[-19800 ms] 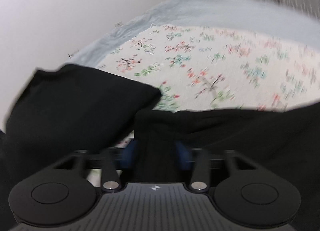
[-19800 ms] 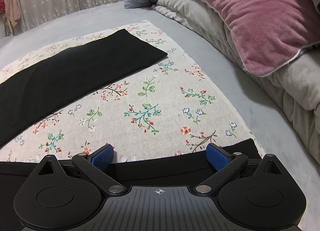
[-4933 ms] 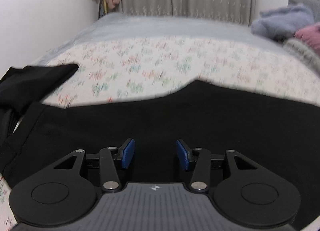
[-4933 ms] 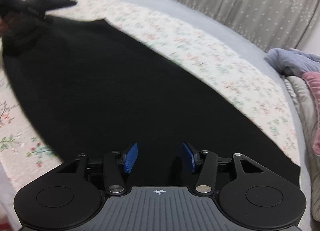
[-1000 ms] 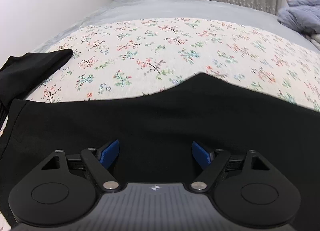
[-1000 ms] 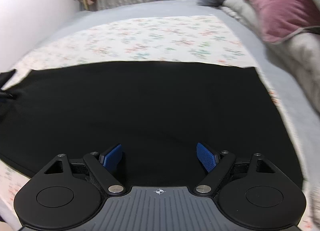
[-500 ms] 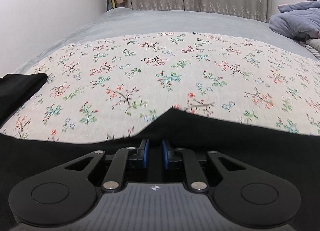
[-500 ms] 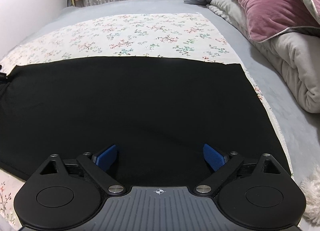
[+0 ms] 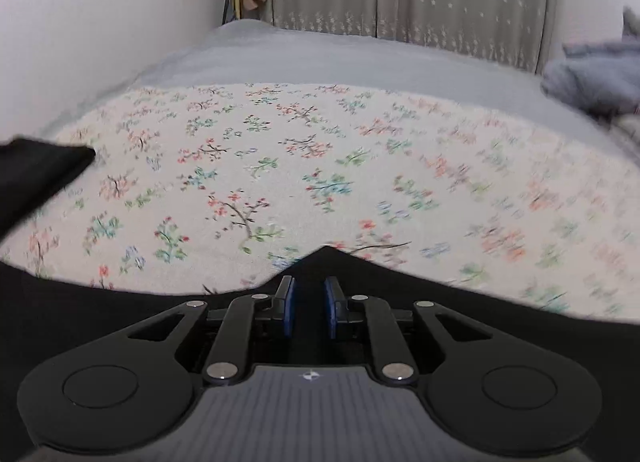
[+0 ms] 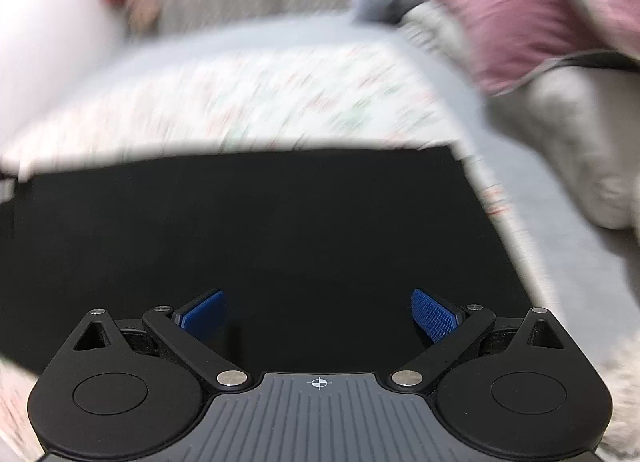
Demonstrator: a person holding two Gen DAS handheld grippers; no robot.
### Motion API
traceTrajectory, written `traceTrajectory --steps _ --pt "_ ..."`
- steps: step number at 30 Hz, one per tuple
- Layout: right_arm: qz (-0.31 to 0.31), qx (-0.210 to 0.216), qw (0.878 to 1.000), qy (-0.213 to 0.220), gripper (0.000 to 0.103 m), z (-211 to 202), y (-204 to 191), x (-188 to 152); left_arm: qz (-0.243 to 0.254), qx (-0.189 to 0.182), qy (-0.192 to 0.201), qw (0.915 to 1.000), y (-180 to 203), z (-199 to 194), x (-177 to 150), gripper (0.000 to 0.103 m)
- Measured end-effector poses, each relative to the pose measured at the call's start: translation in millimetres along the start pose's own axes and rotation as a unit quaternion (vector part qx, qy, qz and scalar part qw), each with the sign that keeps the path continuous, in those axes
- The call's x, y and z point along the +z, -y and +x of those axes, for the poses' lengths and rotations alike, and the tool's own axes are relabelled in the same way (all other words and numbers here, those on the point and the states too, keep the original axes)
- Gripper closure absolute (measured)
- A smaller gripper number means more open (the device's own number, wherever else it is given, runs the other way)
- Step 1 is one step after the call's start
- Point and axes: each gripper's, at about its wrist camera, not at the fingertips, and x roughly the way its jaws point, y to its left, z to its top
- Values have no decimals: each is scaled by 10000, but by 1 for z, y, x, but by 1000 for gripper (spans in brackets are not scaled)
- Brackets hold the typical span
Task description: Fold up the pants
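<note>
With the black pants (image 10: pixel 260 229) lying flat on the bed's floral sheet (image 9: pixel 280 165), folding is partway: left claw (image 9: pixel 308 312) clamped on their far edge, right claw (image 10: pixel 318 316) spread wide, empty.

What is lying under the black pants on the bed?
The black pants lie on a floral cloth, which shows beyond their far edge. This cloth is spread over a grey sheet. The part directly beneath the pants is covered, so it cannot be seen.
</note>
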Motion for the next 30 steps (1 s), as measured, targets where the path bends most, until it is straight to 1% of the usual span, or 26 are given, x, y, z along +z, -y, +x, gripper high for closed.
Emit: traceTrajectory --steps 1,2,3,5,7,8,9,10,11,12,13,14,17,19,20,23,24,27,30 --pt "330 -6 9993 153 3 -10 14 1 -15 -91 4 10000 4 -7 -1 72" --pt "648 -27 9976 253 3 -18 28 1 100 -221 -85 9997 9 -13 -3 71" --pt "975 -31 9947 314 3 -25 43 -1 198 -309 -60 9993 15 -20 -5 69" --pt "1633 75 9857 416 5 -39 70 -8 439 -498 -29 9978 29 -33 -13 66" --pt "2080 211 9768 472 10 -48 88 -17 652 -643 -55 9958 41 -43 -23 63" --pt "2293 277 9718 466 17 -51 97 -23 716 -689 -98 9950 46 -46 -28 62" --pt "2470 333 9675 419 26 -52 104 -28 760 -742 -161 9942 51 -48 -33 62" --pt "2643 402 9630 350 32 -52 109 -33 791 -813 -237 9933 54 -50 -37 62" --pt "2823 498 9576 280 40 -50 115 -38 828 -894 -315 9920 59 -51 -42 62" --pt "2979 589 9525 214 45 -50 119 -43 887 -975 -386 9905 64 -53 -48 62" --pt "3089 606 9490 155 46 -49 122 -47 991 -1050 -447 9885 69 -55 -54 62" --pt "3149 565 9473 135 48 -49 123 -49 1102 -1092 -476 9868 74 -56 -60 61" --pt "3136 343 9487 223 48 -48 126 -50 1428 -1134 -449 9822 87 -61 -73 58" --pt "3035 261 9523 155 55 -42 124 -51 1555 -1100 -418 9808 92 -63 -79 57" --pt "2996 274 9536 98 60 -40 122 -51 1576 -1081 -401 9808 93 -64 -81 55" --pt "2601 302 9651 -75 60 -44 113 -50 1534 -1100 -433 9811 86 -66 -81 54" --pt "2494 308 9678 -121 63 -47 114 -51 1512 -1095 -447 9814 84 -66 -81 54" --pt "2512 388 9669 -231 69 -52 127 -60 1464 -1054 -500 9823 78 -62 -78 52" --pt "2620 457 9638 -199 71 -49 132 -66 1458 -986 -527 9830 82 -64 -79 52"
